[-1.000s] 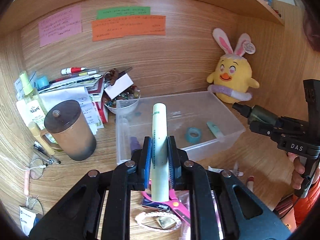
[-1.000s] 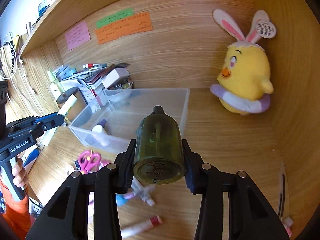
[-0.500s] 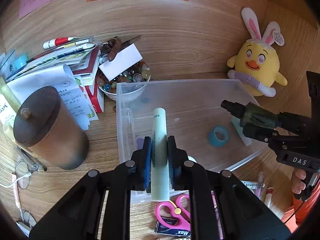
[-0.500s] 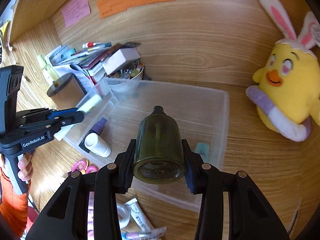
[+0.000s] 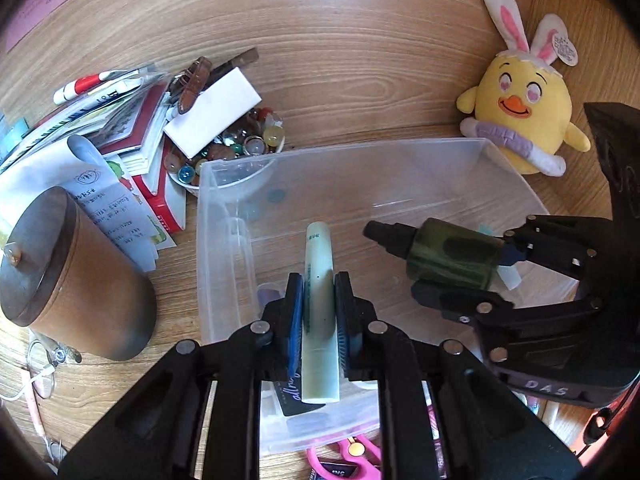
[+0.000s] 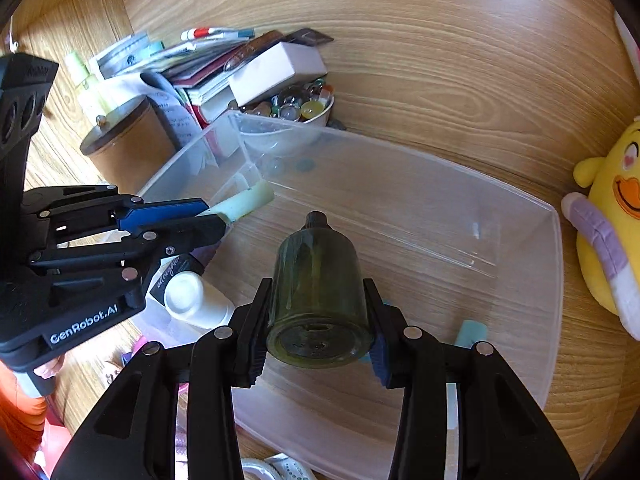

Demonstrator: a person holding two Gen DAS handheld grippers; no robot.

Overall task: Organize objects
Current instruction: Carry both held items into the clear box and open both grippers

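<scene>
My left gripper (image 5: 318,288) is shut on a pale green tube (image 5: 319,280) and holds it over the left part of a clear plastic bin (image 5: 360,152). My right gripper (image 6: 318,312) is shut on a dark green bottle (image 6: 318,280) with a black neck, held over the middle of the bin (image 6: 400,152). The left gripper with the tube (image 6: 244,202) shows at the left of the right wrist view. The right gripper with the bottle (image 5: 452,258) shows at the right of the left wrist view. A white-capped bottle (image 6: 196,304) lies inside the bin.
A brown lidded cup (image 5: 72,276) stands left of the bin. Books and pens (image 5: 120,120) and a bowl of marbles (image 5: 236,148) lie behind it. A yellow plush chick (image 5: 520,112) sits at the right. Pink scissors (image 5: 348,452) lie in front of the bin.
Both grippers have moved forward and down over the bin, each still holding its object. They now sit closer to each other and closer to the bin floor.
</scene>
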